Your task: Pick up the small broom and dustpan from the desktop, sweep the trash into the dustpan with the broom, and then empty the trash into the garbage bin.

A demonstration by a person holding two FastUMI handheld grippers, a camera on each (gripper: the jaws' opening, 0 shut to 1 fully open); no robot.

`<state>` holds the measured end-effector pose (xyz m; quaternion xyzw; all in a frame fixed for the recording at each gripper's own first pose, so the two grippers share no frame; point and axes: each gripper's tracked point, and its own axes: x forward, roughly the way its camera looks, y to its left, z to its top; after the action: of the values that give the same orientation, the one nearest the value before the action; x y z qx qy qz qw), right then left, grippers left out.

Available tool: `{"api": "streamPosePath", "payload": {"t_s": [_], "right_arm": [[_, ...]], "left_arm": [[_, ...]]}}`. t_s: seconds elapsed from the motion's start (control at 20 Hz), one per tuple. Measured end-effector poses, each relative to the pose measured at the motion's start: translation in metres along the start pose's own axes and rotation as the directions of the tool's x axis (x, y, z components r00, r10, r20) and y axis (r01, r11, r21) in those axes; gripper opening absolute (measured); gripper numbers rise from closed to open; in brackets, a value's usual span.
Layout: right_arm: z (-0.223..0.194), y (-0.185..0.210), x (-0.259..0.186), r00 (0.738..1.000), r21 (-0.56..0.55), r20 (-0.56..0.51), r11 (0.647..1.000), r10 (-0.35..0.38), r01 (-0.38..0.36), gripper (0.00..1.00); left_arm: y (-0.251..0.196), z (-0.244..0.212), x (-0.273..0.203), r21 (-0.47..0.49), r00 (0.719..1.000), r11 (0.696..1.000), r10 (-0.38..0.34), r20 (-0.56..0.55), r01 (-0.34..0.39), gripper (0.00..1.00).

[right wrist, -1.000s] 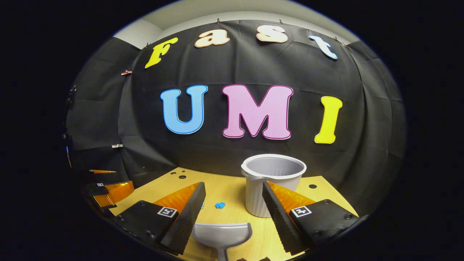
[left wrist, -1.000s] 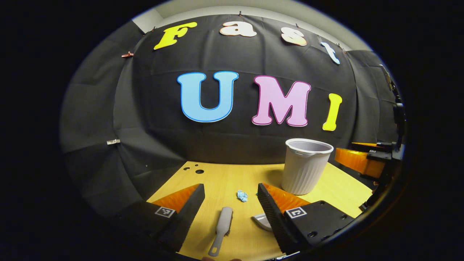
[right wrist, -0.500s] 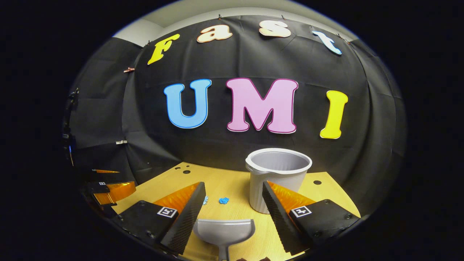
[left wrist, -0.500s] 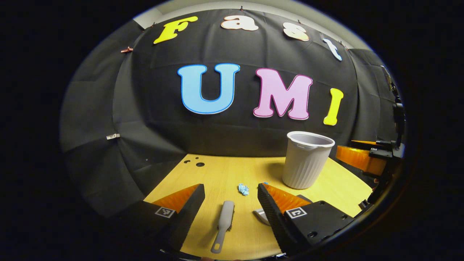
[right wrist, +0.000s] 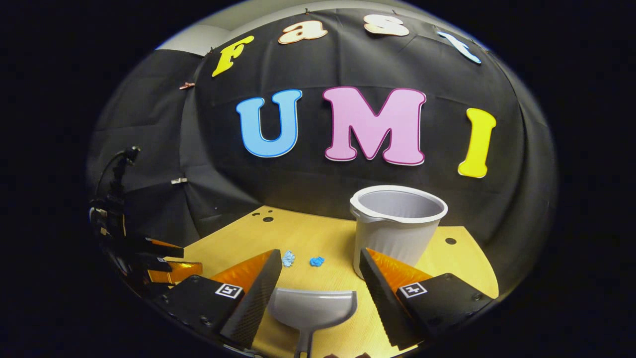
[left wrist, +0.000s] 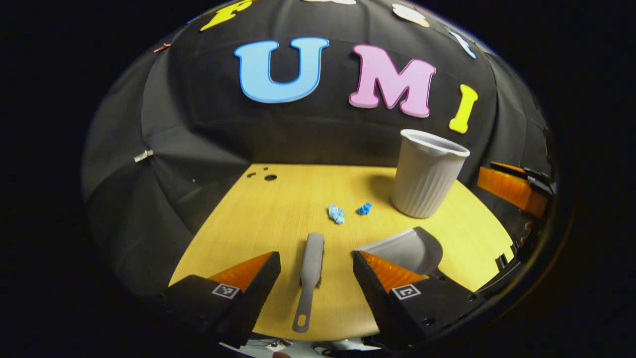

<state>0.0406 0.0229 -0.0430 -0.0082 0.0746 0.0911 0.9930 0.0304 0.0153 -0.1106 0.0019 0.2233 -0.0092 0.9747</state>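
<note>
Since a second ago the left gripper [left wrist: 316,258] has tipped down over the wooden desktop [left wrist: 278,219], so more of that surface shows in the left gripper view, along with a second scrap of trash that its right finger hid before; the right gripper [right wrist: 320,258] has shifted only slightly, toward the bin. Both tools stand with fingers spread wide, grasping nothing. In the left gripper view the small grey broom [left wrist: 310,271] lies flat on the desktop between the spread fingers, its brush head toward the booth wall and its looped handle end toward the camera, touching neither finger. Just beyond the brush head lie the pale blue crumpled scrap [left wrist: 336,213] and, just beside it on the right, the brighter blue scrap [left wrist: 363,209]. The grey dustpan [left wrist: 407,247] rests on the desktop to the right of the broom, partly behind the left gripper's right finger. The ribbed white garbage bin [left wrist: 426,180] stands upright farther back on the right, near the brighter scrap but apart from it. In the right gripper view the dustpan [right wrist: 312,307] sits between the open fingers with its handle toward the camera and its mouth toward the two scraps [right wrist: 302,259], and the bin [right wrist: 396,223] rises behind the right finger.
</note>
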Motion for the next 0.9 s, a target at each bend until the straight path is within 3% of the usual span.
{"api": "streamPosePath", "payload": {"t_s": [0.3,0.6,0.9], "right_arm": [[-0.024,-0.011,0.018,0.994,0.012,-0.070,0.996,0.087,-0.086,0.97],[-0.050,-0.028,0.019,0.985,0.013,-0.132,0.994,0.114,-0.113,0.98],[-0.072,-0.034,0.013,0.979,0.074,-0.196,0.996,0.059,-0.045,0.99]], "left_arm": [[0.005,-0.061,0.029,-0.010,0.966,1.000,0.023,-0.256,-0.027,0.95],[0.010,-0.104,0.055,-0.017,0.885,0.999,0.025,-0.464,-0.038,0.95],[0.024,-0.127,0.087,-0.017,0.796,1.000,0.006,-0.606,-0.021,0.95]]}}
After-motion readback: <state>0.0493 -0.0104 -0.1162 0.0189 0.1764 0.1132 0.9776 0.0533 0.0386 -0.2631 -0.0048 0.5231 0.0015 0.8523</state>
